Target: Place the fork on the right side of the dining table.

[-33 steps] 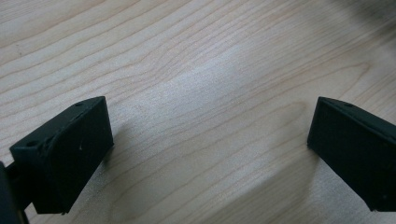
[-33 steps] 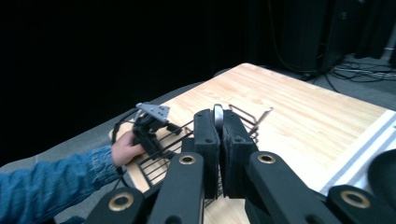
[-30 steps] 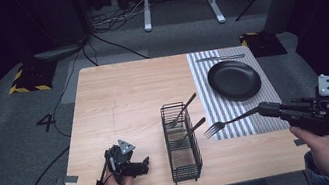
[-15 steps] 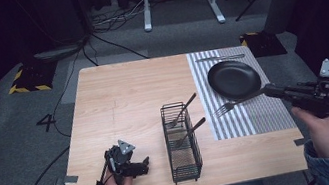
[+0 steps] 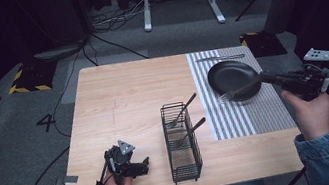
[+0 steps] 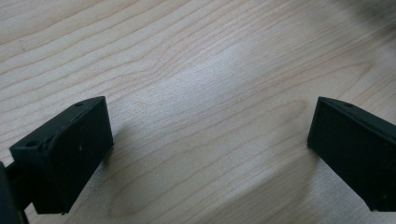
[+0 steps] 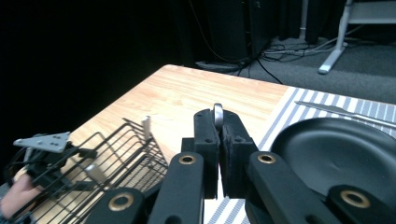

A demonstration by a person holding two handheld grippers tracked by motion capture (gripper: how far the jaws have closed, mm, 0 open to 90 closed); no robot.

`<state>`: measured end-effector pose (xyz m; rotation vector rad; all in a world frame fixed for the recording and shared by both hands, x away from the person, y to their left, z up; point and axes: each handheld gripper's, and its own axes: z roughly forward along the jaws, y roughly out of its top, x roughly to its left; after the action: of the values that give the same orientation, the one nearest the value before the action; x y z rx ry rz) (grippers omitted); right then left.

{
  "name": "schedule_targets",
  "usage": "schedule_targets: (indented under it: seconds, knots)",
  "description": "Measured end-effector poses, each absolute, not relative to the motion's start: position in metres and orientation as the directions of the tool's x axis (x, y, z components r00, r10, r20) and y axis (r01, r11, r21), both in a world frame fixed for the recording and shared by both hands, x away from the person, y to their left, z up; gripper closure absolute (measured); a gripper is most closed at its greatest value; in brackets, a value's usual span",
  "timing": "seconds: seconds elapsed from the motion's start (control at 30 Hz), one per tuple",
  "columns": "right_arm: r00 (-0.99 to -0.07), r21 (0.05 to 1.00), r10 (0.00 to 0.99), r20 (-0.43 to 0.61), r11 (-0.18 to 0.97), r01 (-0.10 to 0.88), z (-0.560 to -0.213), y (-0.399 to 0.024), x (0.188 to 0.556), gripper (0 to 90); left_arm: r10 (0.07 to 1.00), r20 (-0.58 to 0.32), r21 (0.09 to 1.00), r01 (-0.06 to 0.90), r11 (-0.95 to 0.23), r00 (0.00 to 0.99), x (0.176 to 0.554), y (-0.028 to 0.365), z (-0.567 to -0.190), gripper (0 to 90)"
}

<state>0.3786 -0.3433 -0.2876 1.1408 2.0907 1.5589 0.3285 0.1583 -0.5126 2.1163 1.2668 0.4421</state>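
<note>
R gripper point(image 5: 265, 77) at table's 3 o'clock edge, jaws pressed together on a fork point(image 5: 237, 92) handle; handle end pokes up between the pads in R gripper view point(image 7: 217, 122). Fork is held off the surface, tines pointing to 9 o'clock, hanging over the near rim of the black plate point(image 5: 232, 77). Plate sits on striped placemat point(image 5: 257, 112). A knife point(image 5: 219, 58) lies on the mat at plate's 12 o'clock, apart from it.

Wire caddy point(image 5: 181, 142) stands near table centre-front, at 9 o'clock of the mat, w/ 2 utensils point(image 5: 190, 131) leaning inside, handles tilted toward 2 o'clock.

L gripper point(image 5: 140, 165) at 7 o'clock corner of table point(image 5: 118, 100), resting low, jaws spread wide w/ bare wood between them point(image 6: 210, 140). Well apart from caddy, nothing gripped.
</note>
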Motion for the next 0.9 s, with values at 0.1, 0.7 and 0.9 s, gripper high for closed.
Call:
schedule_targets:
  seconds: [0.1,0.7,0.9]
  knots:
    - [-0.625,0.895,0.746,0.23,0.091,0.437,-0.295,-0.345,0.389,87.1,0.875,-0.031,0.662,0.666,-0.344,0.483,0.328,0.158,-0.513,0.2]
    - [-0.555,0.843,0.79,0.261,0.094,0.53,-0.338,-0.335,0.427,87.1,0.875,-0.032,0.662,0.666,-0.343,0.483,0.328,0.158,-0.513,0.2]
    - [-0.536,0.828,0.801,0.267,0.094,0.553,-0.352,-0.333,0.434,87.1,0.875,-0.032,0.662,0.666,-0.343,0.483,0.328,0.158,-0.513,0.2]
